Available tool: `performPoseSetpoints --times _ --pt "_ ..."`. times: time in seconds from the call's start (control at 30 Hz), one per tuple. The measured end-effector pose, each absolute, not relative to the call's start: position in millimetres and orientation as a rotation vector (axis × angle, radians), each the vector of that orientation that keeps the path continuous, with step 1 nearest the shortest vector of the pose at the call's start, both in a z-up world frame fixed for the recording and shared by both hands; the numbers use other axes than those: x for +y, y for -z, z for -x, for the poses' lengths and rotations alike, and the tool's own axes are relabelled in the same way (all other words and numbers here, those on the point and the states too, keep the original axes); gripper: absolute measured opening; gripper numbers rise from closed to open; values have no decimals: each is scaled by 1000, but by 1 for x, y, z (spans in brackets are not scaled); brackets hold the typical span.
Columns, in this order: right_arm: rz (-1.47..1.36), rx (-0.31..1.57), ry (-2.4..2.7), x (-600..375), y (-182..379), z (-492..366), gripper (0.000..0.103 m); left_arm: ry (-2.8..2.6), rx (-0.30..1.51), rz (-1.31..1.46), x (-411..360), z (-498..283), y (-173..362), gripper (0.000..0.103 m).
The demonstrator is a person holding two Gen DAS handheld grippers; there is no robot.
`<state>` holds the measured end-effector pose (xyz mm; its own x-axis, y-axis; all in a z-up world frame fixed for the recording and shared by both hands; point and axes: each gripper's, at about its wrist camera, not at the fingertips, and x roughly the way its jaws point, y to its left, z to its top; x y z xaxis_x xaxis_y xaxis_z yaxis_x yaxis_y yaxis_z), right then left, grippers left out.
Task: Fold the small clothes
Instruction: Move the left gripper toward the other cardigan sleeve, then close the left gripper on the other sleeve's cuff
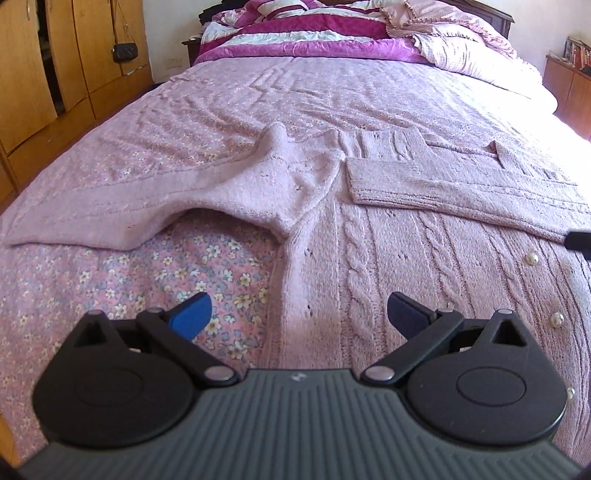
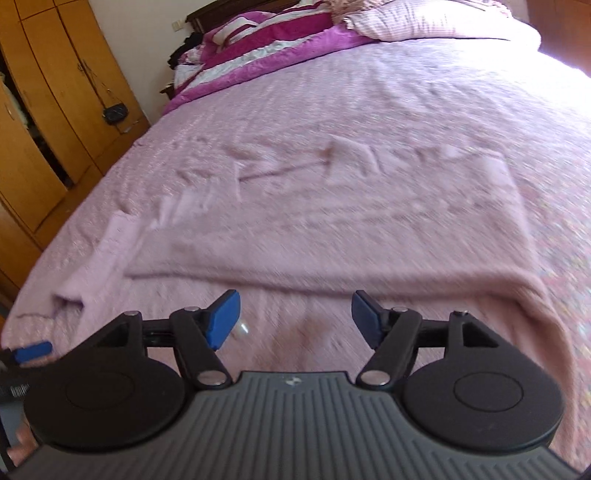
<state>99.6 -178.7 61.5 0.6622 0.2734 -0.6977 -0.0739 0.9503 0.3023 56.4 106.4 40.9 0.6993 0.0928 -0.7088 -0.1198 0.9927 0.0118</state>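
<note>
A pale pink cable-knit cardigan (image 1: 424, 254) with pearl buttons (image 1: 530, 258) lies flat on the bed. One sleeve (image 1: 461, 184) is folded across its body; the other sleeve (image 1: 166, 206) lies spread to the left. My left gripper (image 1: 299, 314) is open and empty, low over the cardigan's left edge. My right gripper (image 2: 293, 321) is open and empty, low over the cardigan (image 2: 332, 229), which looks blurred in that view. The left gripper's blue fingertip (image 2: 33, 350) shows at the right wrist view's left edge.
The bed (image 1: 332, 92) has a pink floral sheet (image 1: 110, 288). A magenta and white quilt (image 1: 314, 33) and a pink pillow are piled at its head. A wooden wardrobe (image 1: 55, 66) stands left, with a small black bag (image 1: 125, 51) hanging. A wooden cabinet (image 1: 569, 88) stands right.
</note>
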Motion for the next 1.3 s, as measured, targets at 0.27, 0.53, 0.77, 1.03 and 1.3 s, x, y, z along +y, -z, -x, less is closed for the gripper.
performPoseSetpoints --times 0.27,0.53,0.77,1.03,1.3 --pt "-226 789 -122 -183 -48 -49 81 -119 773 25 104 -52 -40 103" --pt "-220 746 -121 -184 -54 -11 88 -159 762 37 114 -50 -50 103" --pt "-249 748 -98 -189 -54 0 89 -225 747 21 141 -46 -61 103" --pt "-215 740 -79 -190 -56 7 91 -313 752 170 199 -61 -64 103" --pt "-222 758 -52 -193 -46 9 91 -405 706 371 258 -71 -56 103"
